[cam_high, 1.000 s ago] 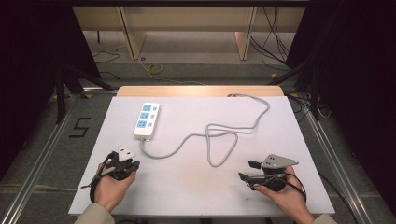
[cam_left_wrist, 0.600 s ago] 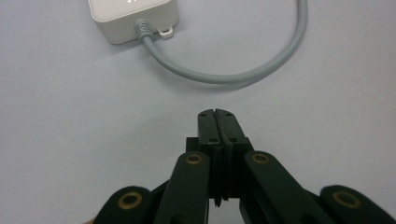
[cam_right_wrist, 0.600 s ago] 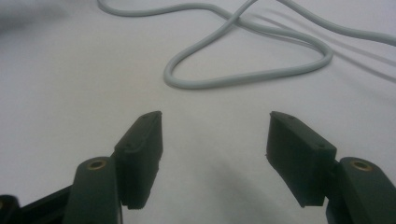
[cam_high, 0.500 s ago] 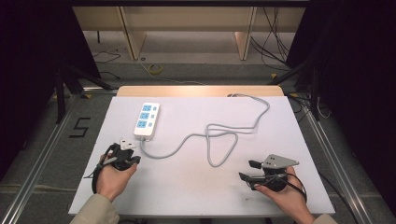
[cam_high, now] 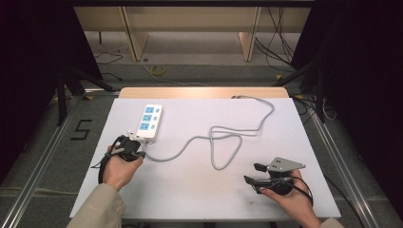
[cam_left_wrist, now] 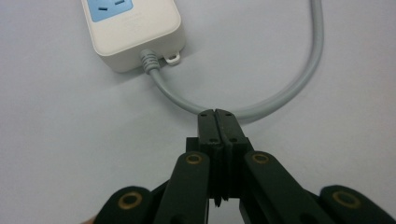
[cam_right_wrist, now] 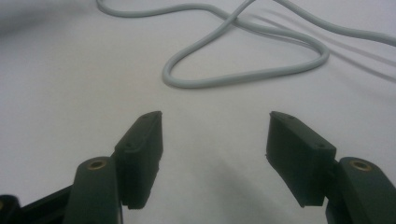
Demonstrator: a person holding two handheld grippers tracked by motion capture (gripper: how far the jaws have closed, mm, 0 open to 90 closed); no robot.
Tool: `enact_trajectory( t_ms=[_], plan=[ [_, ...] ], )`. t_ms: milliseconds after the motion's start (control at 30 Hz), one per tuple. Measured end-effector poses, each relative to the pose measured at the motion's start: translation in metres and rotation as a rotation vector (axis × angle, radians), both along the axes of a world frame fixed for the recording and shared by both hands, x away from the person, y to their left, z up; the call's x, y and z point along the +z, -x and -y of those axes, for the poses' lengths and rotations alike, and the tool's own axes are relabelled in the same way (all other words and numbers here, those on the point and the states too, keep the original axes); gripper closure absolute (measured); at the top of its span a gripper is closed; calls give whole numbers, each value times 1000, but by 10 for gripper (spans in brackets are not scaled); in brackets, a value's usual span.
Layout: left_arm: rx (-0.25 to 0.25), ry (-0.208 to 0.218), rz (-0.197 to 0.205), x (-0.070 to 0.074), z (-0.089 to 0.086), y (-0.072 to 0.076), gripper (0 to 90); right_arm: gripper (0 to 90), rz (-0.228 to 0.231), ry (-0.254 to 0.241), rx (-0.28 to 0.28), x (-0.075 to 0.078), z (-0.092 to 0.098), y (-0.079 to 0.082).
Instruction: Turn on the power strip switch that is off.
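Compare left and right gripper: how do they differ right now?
The left gripper has its jaws shut with nothing between them; the right gripper stands wide open. The left sits close to the power strip, its tips at the cable; the right is farther from the strip. Both are hand-held, black, low over the table.

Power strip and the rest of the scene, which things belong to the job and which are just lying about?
In the job:
power strip
its grey cord
left gripper, shut, beside the cord
right gripper, open

Lying about:
yellow cable on the floor
black cables behind the table
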State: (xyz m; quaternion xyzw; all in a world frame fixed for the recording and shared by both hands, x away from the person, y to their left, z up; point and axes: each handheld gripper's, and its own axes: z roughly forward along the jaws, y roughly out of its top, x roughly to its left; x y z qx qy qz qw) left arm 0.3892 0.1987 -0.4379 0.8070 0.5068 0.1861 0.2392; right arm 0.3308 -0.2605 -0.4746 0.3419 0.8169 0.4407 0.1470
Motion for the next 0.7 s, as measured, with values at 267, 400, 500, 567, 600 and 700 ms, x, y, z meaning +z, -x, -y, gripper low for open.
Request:
enact_trajectory(
  t_ms=[267, 400, 500, 567, 600, 700],
  plan=[
    [1, -22, -8, 4, -2, -11, 899, 374, 2, 4, 4, 0, 1, 0],
    [2, -29, -10, 6, -3, -16, 899, 372, 3, 5, 4, 0, 1, 0],
    [-2, -36, -14, 7, -3, -18, 899, 370, 5, 5, 3, 0, 1, 0],
    [-1, -34, -14, 7, -4, -20, 899, 370, 5, 5, 4, 0, 1, 0],
    [2, -34, -15, 7, -4, -21, 899, 370, 5, 5, 4, 0, 1, 0],
    [0, -34, -21, 7, -5, -25, 899, 369, 2, 5, 4, -1, 1, 0]
  ],
)
